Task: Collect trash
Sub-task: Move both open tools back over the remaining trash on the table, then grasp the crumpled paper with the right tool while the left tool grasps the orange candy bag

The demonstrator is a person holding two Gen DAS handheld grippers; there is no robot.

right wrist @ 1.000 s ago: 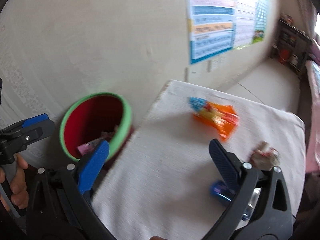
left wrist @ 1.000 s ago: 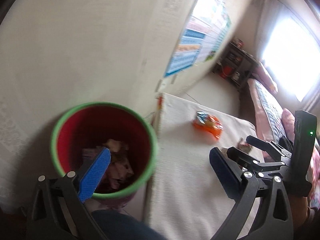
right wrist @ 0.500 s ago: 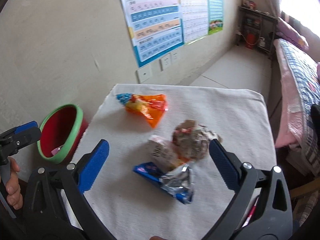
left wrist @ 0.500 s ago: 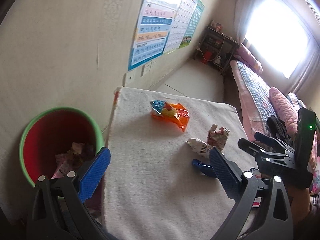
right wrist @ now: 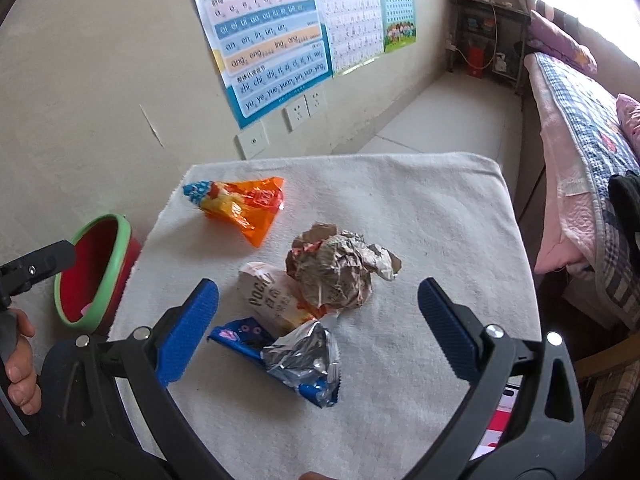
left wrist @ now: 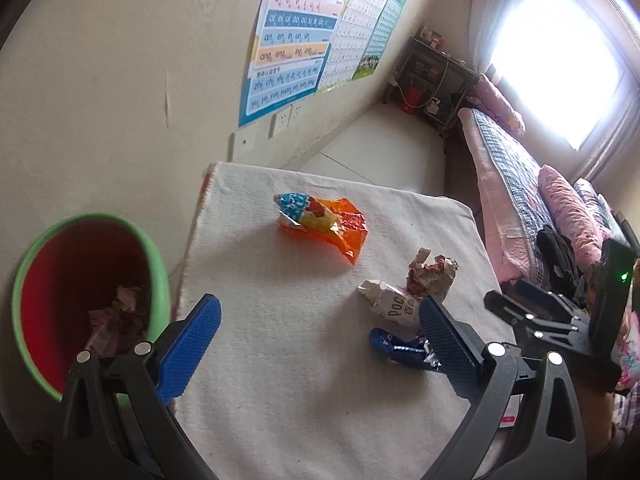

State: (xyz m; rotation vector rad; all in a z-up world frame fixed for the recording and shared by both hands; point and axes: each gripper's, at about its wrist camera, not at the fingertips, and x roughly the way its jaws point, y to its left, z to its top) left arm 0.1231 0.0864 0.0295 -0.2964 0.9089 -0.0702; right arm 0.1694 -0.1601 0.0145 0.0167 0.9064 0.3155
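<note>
**A:** Right wrist view first: the right claw [right wrist: 318, 312] hangs wide apart and empty over a tabletop [right wrist: 440, 216] draped in a white, towel-like cloth. Where's the trash?

**B:** Bunched near the middle of the cloth. A crumpled paper ball [right wrist: 340, 270] touches a pale snack pouch [right wrist: 270, 300] at its 8 o'clock, and a blue-and-silver foil wrapper [right wrist: 292, 356] lies just beside the pouch at 6 o'clock, between the blue pads. An orange wrapper [right wrist: 244, 206] sits apart at 11 o'clock from the ball.

**A:** And the bin?

**B:** A red bin with a green rim [right wrist: 96, 270], off the tabletop's edge at 9 o'clock, low beside the wall. From the left wrist view, paper scraps already lie inside it.

**A:** Left claw?

**B:** The left claw [left wrist: 316, 340] is also spread wide, gripping nothing, above bare cloth between the bin and the pile. A hand [right wrist: 18, 364] grips its handle.

**A:** Give me the room.

**B:** Beige wall with a phonics poster [right wrist: 264, 36] and more charts beside it, white wall sockets [right wrist: 304, 110] beneath. A dark shelf unit [right wrist: 486, 44] stands in the far corner at 1 o'clock. A bed [right wrist: 576, 128] with a plaid quilt and pink pillows runs along at 3 o'clock, under a bright window [left wrist: 556, 60].
</note>
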